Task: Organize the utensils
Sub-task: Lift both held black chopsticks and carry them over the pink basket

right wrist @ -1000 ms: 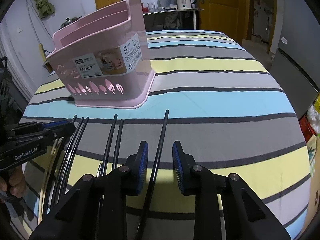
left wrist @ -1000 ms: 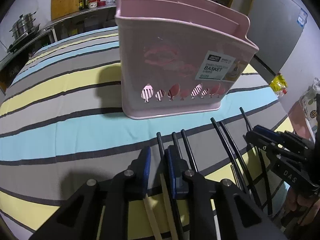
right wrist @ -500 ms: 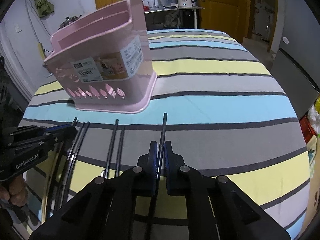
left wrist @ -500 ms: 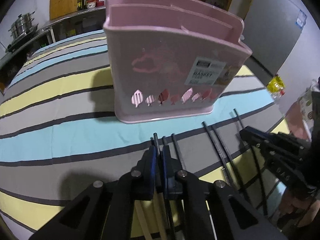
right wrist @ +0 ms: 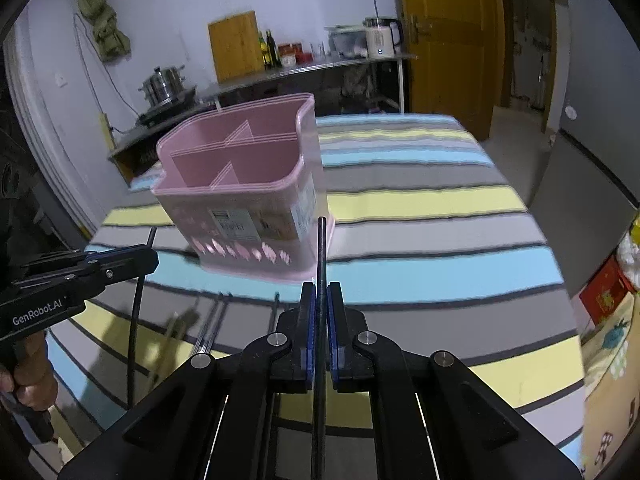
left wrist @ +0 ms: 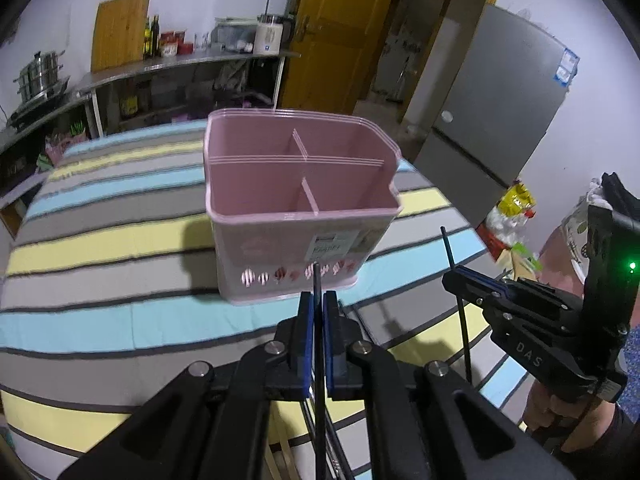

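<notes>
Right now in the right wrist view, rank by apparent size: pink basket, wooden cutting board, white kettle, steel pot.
1. pink basket, though it is nearest
2. wooden cutting board
3. steel pot and white kettle: too alike to rank

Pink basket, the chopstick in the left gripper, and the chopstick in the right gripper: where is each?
Pink basket (left wrist: 280, 188): left wrist view, inner front compartment wall.
Left gripper's chopstick (left wrist: 317, 280): left wrist view, shaft just above the pads.
Right gripper's chopstick (right wrist: 321, 248): right wrist view, shaft above the pads.
</notes>
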